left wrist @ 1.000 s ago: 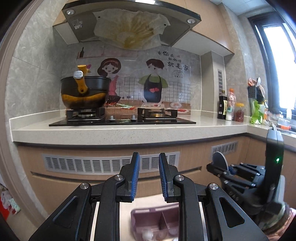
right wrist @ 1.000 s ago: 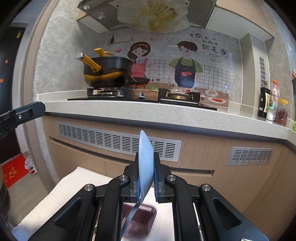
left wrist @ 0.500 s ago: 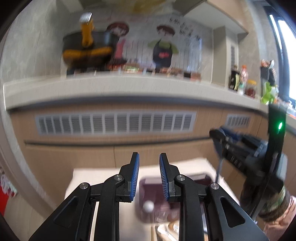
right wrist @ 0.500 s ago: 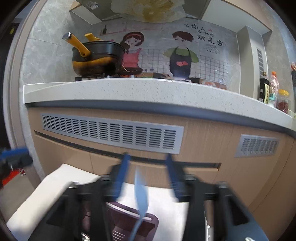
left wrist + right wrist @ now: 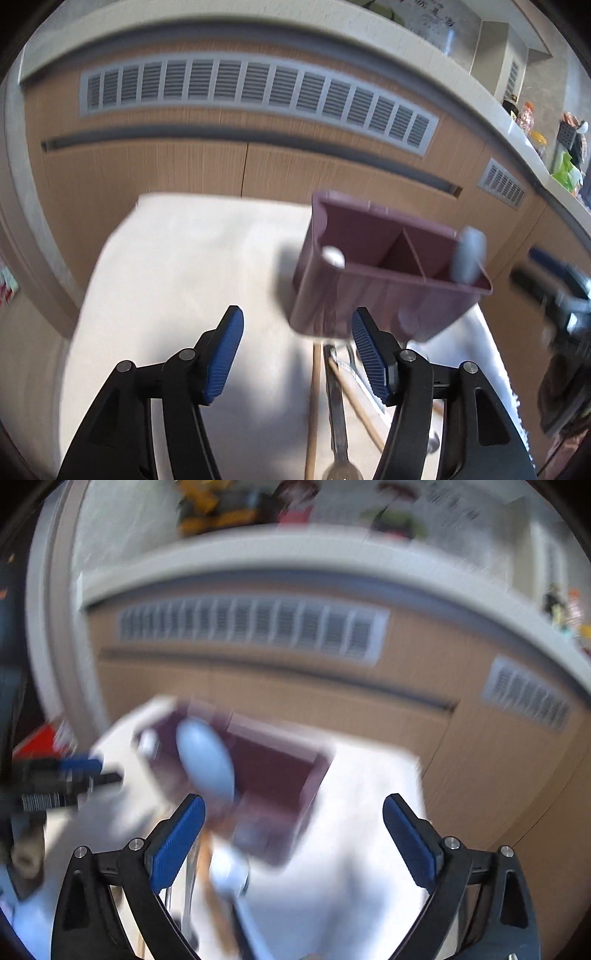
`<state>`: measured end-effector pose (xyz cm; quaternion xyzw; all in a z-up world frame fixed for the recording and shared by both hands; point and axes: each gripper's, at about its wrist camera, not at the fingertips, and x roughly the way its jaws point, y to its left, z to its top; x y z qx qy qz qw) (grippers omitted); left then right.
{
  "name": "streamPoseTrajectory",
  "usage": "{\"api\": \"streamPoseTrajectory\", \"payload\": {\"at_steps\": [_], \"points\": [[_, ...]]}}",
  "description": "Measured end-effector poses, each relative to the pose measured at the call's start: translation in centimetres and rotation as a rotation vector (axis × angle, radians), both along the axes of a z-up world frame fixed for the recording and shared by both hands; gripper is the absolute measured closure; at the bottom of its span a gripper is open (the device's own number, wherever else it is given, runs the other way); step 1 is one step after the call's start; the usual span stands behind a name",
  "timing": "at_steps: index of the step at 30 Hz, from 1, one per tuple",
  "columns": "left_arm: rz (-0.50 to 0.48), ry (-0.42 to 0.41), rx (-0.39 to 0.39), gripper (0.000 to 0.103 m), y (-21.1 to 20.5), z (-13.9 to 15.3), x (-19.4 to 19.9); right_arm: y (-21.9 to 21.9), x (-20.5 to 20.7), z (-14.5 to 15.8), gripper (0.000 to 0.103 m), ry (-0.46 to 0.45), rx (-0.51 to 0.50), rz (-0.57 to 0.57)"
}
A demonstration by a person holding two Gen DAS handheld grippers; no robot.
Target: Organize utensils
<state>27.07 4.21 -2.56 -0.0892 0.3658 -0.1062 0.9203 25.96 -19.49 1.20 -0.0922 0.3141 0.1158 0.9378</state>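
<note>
Purple holder [image 5: 388, 266] standing upright on the white table [image 5: 177, 280], divided inside, open top up. Blue spoon [image 5: 468, 254] upright in its right end, bowl up, long axis vertical. Near the holder's front: wooden stick [image 5: 314, 398] and metal utensil [image 5: 338, 413] lying flat, lengthwise toward the holder. Left gripper [image 5: 295, 354] just spreading, fingers empty. Right gripper [image 5: 293, 843] just opened wide, pinching nothing. No readable writing, too blurred.

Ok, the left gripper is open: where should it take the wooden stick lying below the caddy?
Grip the wooden stick mid-shaft, coming from above with the left gripper jaws across it. It lies flat on the white table, and the shaft right of it leaves little side room.
</note>
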Motion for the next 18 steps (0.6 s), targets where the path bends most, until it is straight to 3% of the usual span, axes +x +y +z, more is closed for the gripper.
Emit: {"api": "streamPoseTrajectory", "payload": {"at_steps": [6, 11, 15, 18], "points": [[0.006, 0.02, 0.014, 0.028, -0.5, -0.8, -2.6, 0.4, 1.4, -5.4, 0.008, 0.083, -0.128, -0.049], [-0.005, 0.022, 0.049, 0.024, -1.0, -1.0, -5.6, -1.6, 3.1, -5.8, 0.008, 0.073, -0.11, -0.157], [-0.038, 0.051, 0.078, 0.022, -1.7, -1.8, -7.0, -1.6, 2.5, -5.9, 0.008, 0.018, -0.19, -0.2], [-0.047, 0.068, 0.091, 0.022, -1.9, -2.3, -7.4, -1.2, 1.8, -5.6, 0.006, 0.027, -0.206, -0.209]]}}
